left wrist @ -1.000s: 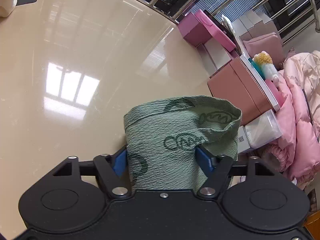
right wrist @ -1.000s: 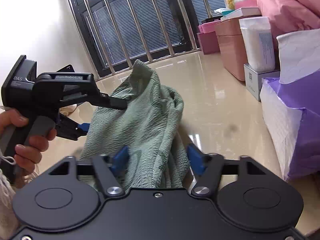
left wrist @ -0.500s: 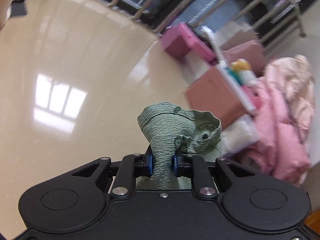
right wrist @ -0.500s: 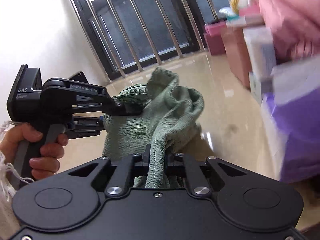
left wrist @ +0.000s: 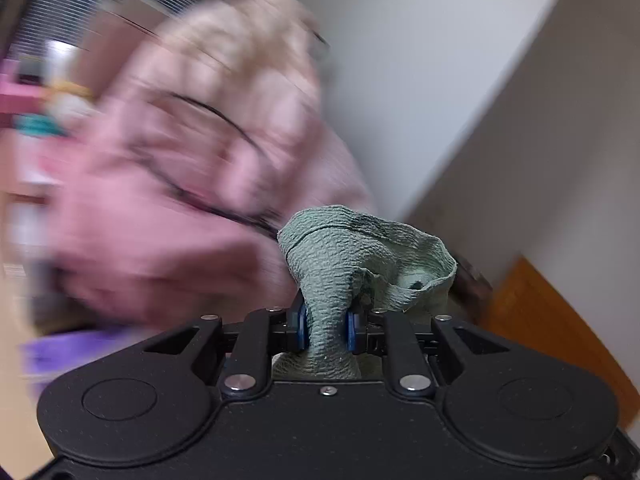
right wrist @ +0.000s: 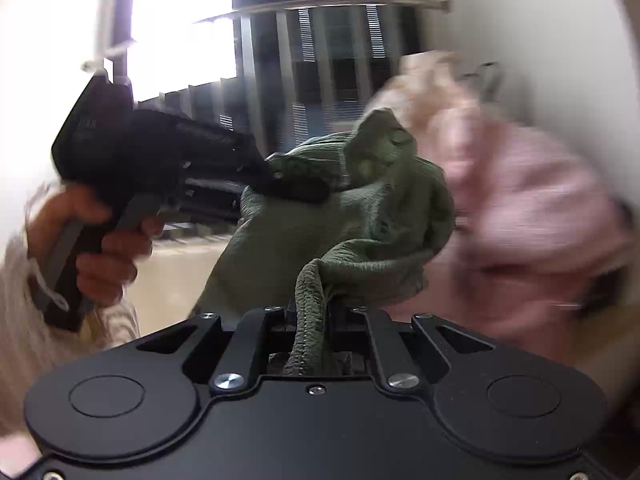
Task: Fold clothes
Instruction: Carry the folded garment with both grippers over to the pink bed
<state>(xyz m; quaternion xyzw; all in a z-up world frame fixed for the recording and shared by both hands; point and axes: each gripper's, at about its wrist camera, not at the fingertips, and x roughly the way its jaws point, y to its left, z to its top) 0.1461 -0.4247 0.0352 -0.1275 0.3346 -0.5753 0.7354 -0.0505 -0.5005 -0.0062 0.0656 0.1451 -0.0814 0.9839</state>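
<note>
A green crinkled garment (left wrist: 340, 264) with dark printed marks is held up in the air by both grippers. My left gripper (left wrist: 325, 328) is shut on a bunched edge of it. My right gripper (right wrist: 314, 316) is shut on another twisted edge of the green garment (right wrist: 344, 216). In the right wrist view the left gripper (right wrist: 292, 184) shows at the left, held in a hand, its fingers clamped on the cloth's upper edge. The cloth hangs bunched between the two grippers.
A blurred pile of pink quilted clothing (left wrist: 192, 168) fills the background; it also shows in the right wrist view (right wrist: 528, 216). A barred window (right wrist: 320, 60) is behind. A white wall (left wrist: 460, 60) and an orange-brown wooden surface (left wrist: 560, 328) lie to the right.
Both grippers closed from open onto the green garment, then swung upward and to the right with it. The views now face the pink pile and wall instead of the shiny floor.
</note>
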